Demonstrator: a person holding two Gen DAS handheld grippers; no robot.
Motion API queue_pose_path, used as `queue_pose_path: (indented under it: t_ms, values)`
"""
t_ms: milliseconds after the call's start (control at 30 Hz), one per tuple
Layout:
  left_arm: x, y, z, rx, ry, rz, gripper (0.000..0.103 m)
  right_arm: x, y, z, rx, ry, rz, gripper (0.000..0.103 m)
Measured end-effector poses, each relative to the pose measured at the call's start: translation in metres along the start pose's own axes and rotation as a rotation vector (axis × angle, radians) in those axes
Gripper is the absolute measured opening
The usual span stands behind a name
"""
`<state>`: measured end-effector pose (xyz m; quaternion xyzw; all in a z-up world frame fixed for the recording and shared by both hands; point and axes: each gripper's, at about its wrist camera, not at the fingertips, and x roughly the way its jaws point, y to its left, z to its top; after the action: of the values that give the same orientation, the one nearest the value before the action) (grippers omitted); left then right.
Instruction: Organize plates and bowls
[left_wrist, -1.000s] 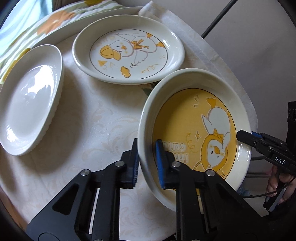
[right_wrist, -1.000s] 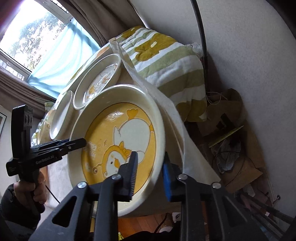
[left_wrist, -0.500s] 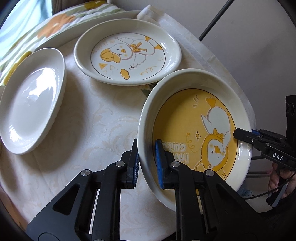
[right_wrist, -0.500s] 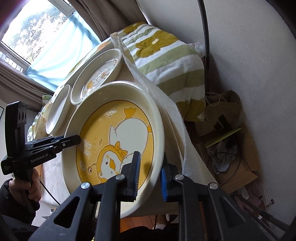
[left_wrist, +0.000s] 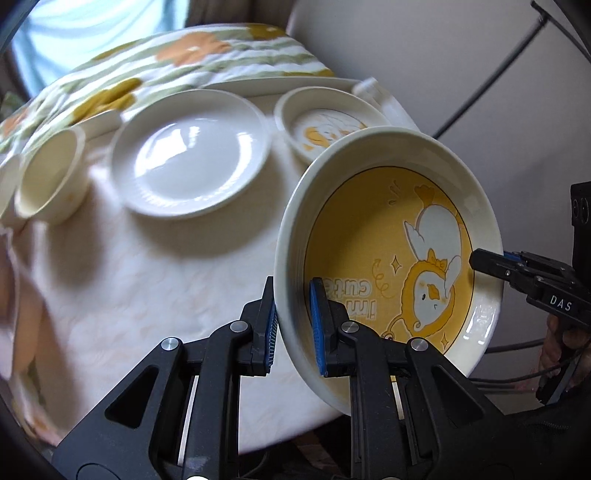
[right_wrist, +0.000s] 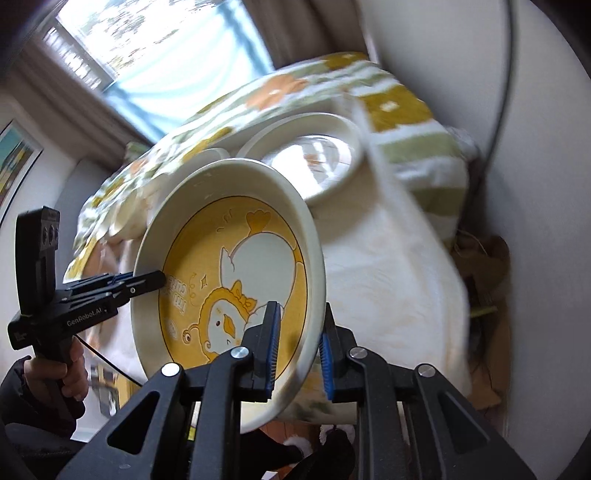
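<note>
A deep yellow duck plate (left_wrist: 388, 251) with a cream rim is held off the table, tilted. My left gripper (left_wrist: 293, 325) is shut on its near rim; it also shows in the right wrist view (right_wrist: 147, 278) at the plate's left rim. My right gripper (right_wrist: 297, 345) is shut on the opposite rim of the same plate (right_wrist: 236, 266), and shows in the left wrist view (left_wrist: 484, 260). On the table lie a plain white plate (left_wrist: 190, 158), a duck-print plate (left_wrist: 325, 127) behind the held one, and a cream bowl (left_wrist: 50, 175) at left.
The round table has a cream patterned cloth (left_wrist: 147, 288). A flowered green-and-orange blanket (left_wrist: 166, 59) lies behind the dishes. A grey wall (left_wrist: 461, 74) with black cables is at right. Cardboard clutter sits on the floor (right_wrist: 484, 266).
Both grippers have lifted the yellow duck plate off the table and tilted it. The views have swung, so the white plate and the cream bowl now show further left.
</note>
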<state>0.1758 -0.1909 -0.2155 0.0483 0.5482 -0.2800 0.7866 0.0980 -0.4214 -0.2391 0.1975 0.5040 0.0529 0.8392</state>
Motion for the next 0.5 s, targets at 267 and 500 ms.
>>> queue_pose_path:
  t_ms: [267, 500]
  values:
    - [-0.045, 0.082, -0.039, -0.14, -0.026, 0.087, 0.014, 0.05, 0.084, 0.011, -0.114, 0.062, 0.094, 0.018]
    - [-0.055, 0.156, -0.07, -0.22, 0.006, 0.105, 0.014, 0.105, 0.146, -0.01, -0.133, 0.151, 0.14, 0.018]
